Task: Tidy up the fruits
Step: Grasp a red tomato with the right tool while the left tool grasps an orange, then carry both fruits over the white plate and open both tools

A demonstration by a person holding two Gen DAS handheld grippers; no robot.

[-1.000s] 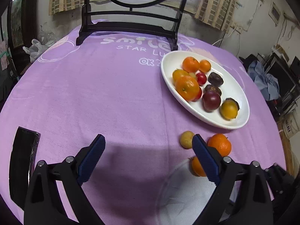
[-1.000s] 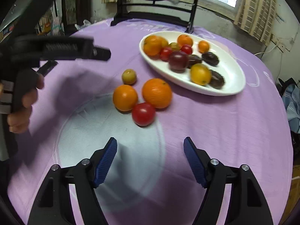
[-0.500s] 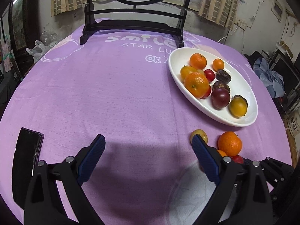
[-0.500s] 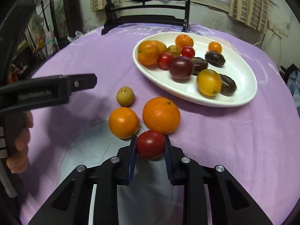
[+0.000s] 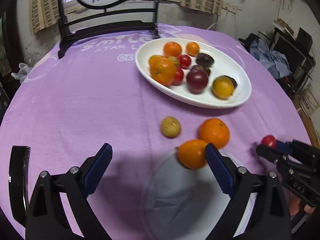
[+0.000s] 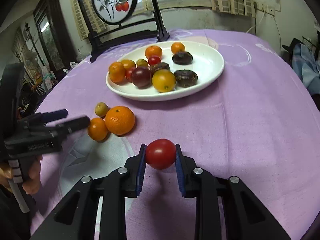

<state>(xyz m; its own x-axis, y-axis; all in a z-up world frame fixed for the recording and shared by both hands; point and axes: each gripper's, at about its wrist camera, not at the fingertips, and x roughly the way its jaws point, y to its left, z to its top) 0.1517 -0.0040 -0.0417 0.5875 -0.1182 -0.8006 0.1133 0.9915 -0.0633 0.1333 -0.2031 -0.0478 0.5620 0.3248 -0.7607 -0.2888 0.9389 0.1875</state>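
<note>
My right gripper (image 6: 160,155) is shut on a red tomato (image 6: 160,153) and holds it above the purple cloth; it also shows in the left wrist view (image 5: 269,141). My left gripper (image 5: 158,156) is open and empty, its right finger beside a small orange (image 5: 191,153). A big orange (image 5: 214,133) and a yellowish-brown fruit (image 5: 170,127) lie on the cloth near it. The white oval plate (image 5: 240,96) beyond holds several oranges, tomatoes and dark fruits. The same loose fruits lie left in the right wrist view (image 6: 119,120).
A black phone (image 5: 18,180) lies at the table's left edge. A dark chair back with a round painted panel (image 6: 114,2) stands behind the table. A pale round print (image 5: 188,200) marks the cloth. The table drops off on the right.
My right gripper closed on the red tomato, lifted it and carried it right, away from the two oranges. My left gripper moved nearer the loose fruits.
</note>
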